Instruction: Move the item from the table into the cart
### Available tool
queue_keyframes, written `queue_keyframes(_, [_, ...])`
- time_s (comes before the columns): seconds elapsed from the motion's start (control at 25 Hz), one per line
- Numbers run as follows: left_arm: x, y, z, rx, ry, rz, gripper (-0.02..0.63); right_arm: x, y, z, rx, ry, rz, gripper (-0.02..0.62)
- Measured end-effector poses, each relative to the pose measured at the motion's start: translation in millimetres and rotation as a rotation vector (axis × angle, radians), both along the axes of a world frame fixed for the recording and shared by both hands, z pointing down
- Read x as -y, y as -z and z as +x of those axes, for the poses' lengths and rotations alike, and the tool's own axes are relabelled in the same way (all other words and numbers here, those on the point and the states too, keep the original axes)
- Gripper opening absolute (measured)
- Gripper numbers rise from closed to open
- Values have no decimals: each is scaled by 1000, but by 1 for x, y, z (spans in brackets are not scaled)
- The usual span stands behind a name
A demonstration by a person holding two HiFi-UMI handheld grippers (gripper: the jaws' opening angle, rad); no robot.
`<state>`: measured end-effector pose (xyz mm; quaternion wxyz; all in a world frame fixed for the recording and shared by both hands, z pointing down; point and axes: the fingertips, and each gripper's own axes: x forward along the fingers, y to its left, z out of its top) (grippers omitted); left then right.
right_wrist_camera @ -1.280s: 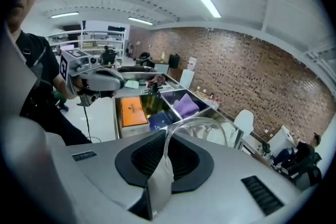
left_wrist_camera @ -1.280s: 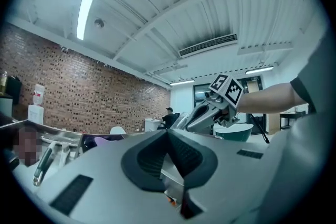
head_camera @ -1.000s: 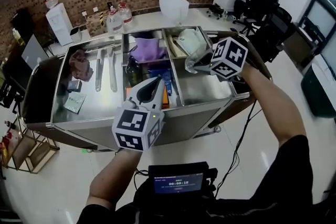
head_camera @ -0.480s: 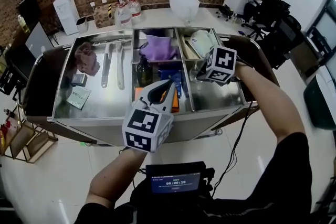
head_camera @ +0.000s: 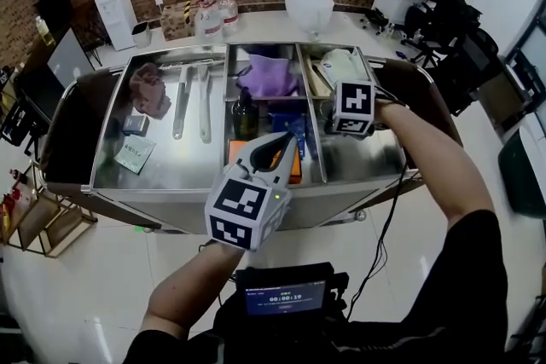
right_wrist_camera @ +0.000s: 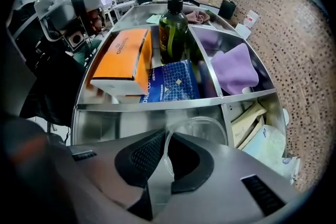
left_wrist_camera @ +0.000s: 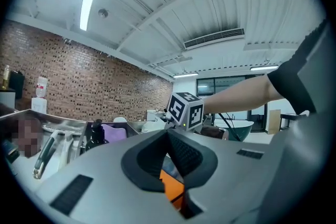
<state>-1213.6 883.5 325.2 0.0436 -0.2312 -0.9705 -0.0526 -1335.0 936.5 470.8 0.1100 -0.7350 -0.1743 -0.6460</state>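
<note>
Cup (right_wrist_camera: pixel 207 128) rim pinched by right gripper (right_wrist_camera: pixel 167 148) over cart bay (right_wrist_camera: pixel 115 123); to be lowered upright before release. Left gripper (left_wrist_camera: pixel 169 136) jaws together, empty.

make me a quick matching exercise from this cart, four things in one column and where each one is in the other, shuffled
Things:
1. clear cup
2. pump bottle
3. metal tongs
4. orange box

Places:
A. lying in the left compartment of the cart
B. lying flat at the person's end of the middle compartment
C. held by the right gripper
D. standing upright in the middle compartment

Pairs: 1-C, 2-D, 3-A, 4-B
</note>
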Motion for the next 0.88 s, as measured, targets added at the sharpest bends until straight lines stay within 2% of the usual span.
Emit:
queue_keyframes(0.24, [-7,-7,3,-14,11,9,-14,-6,-6,-2,15,-3,6,18])
queue_keyframes(0.4, [-1,-5,1,7,-22,35,-14,-6,-5,-2,12,-17,-11,23])
queue_keyframes(0.48, [2,-2,0,17,-30,37,-14,-6,1,-1,-12,-37,-18,125])
queue_keyframes(0.6, [3,2,2,18,-14,19,-14,-2,10,-1,-32,-47,-26,137])
queue_keyframes(0.76, [6,6,5,17,-6,13,-14,4,25,-1,-61,-62,-76,137])
queue_keyframes(0.88, [10,10,9,14,-2,-1,-14,6,52,0,-126,-95,-180,137])
